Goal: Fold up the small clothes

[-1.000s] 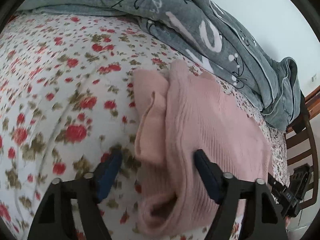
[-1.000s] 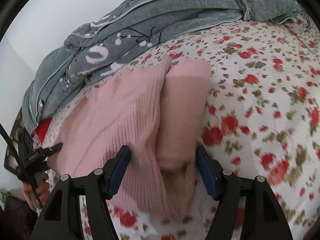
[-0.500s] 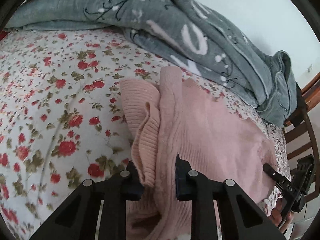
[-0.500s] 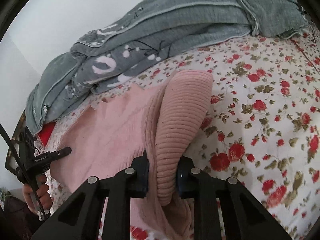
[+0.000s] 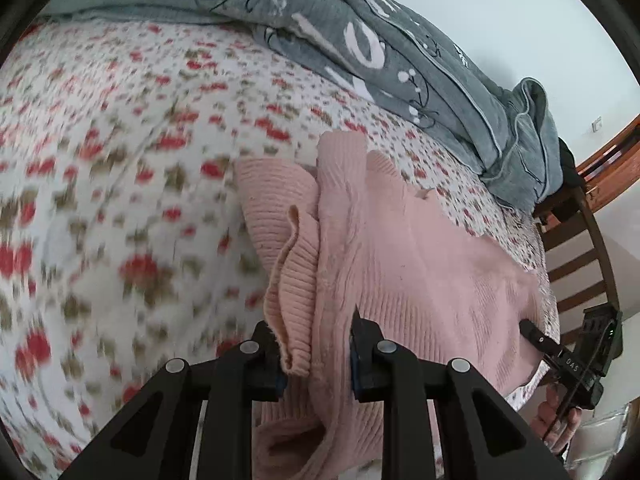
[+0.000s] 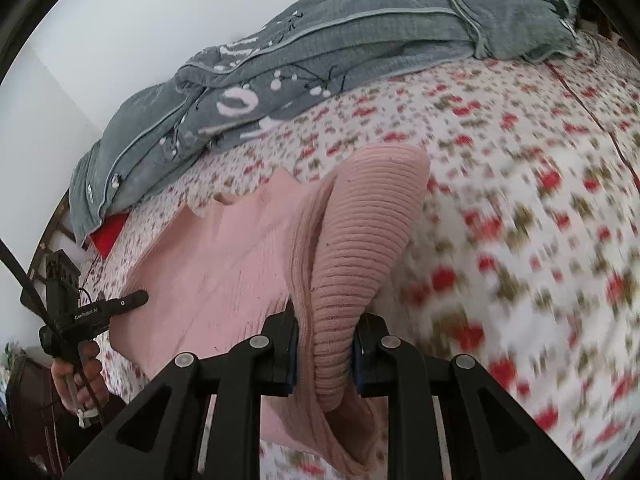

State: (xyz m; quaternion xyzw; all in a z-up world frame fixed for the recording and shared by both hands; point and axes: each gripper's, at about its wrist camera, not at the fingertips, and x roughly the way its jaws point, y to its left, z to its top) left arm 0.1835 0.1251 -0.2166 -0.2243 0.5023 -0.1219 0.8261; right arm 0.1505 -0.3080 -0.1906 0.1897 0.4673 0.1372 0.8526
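Quilt (image 5: pixel 400 40) heaped beyond sweater (image 5: pixel 400 260); chair (image 5: pixel 580 248) beside bed.

Each gripper (image 5: pixel 314 354) (image 6: pixel 324 350) is built from black angular finger arms fitted with silver screws and blue-edged pads (image 5: pixel 355 360).

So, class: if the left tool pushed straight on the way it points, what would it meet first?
The pink sweater it already clamps: the left tool would plough into the folds ahead, then probably the floral bedsheet beneath.
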